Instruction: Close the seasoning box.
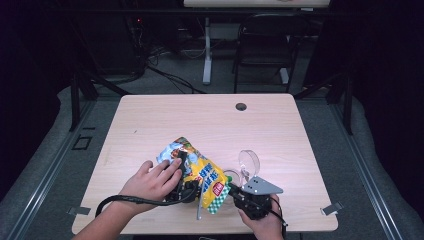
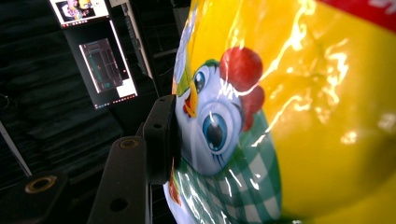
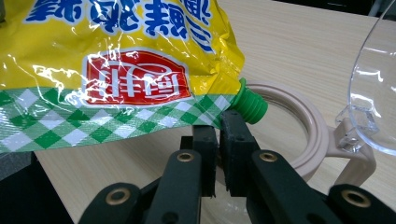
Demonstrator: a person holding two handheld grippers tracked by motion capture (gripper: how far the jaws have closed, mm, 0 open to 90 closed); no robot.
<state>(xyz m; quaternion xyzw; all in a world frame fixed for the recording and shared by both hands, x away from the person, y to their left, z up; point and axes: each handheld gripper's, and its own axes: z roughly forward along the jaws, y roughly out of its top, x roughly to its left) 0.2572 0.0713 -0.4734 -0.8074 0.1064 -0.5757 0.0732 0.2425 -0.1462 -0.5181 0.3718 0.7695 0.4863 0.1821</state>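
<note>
The yellow spouted pouch (image 1: pixel 197 175) lies tilted near the table's (image 1: pixel 150 120) front edge; the left gripper (image 1: pixel 182 167) clamps its body to steady it; the right gripper (image 3: pixel 219 128), jaws nearly together, pinches its checked corner beside the green cap (image 3: pixel 250 105), apparently to free the spout.

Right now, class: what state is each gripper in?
Left gripper: closed on the yellow snack bag.
Right gripper: jaws closed on that bag's checked bottom edge.
</note>
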